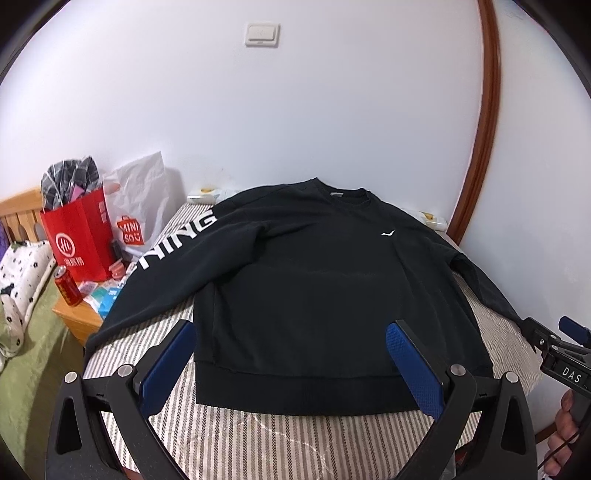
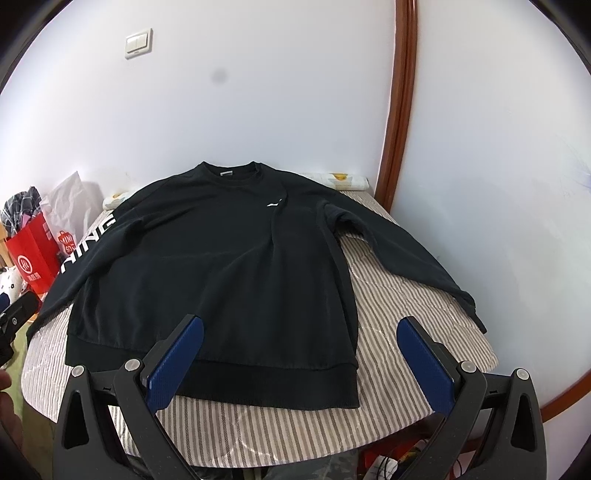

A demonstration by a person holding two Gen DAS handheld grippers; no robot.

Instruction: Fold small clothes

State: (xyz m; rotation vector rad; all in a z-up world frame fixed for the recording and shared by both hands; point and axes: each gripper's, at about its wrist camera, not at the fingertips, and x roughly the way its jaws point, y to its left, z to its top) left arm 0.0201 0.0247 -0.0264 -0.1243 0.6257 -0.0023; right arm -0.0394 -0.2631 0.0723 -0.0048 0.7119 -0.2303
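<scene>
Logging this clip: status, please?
Left gripper open, right gripper open, both empty. Black sweatshirt spread flat on striped surface, unfolded. Nothing in the way.

- White wall [image 2: 258, 110] with a switch plate [image 1: 262, 34]
- Brown wooden trim [image 2: 400, 110] running up the wall
- Striped bed [image 2: 388, 288] beside it
- Low wooden nightstand [image 1: 75, 319] at left, holding a red bag [image 1: 79, 240]

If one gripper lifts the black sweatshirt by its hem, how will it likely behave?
The black sweatshirt lies limp with soft creases, so it will probably drape and sag rather than hold shape. Its sleeves spread to the edges of the striped bed cover, so they would likely trail. The ribbed hem looks thick and probably grips well.
</scene>
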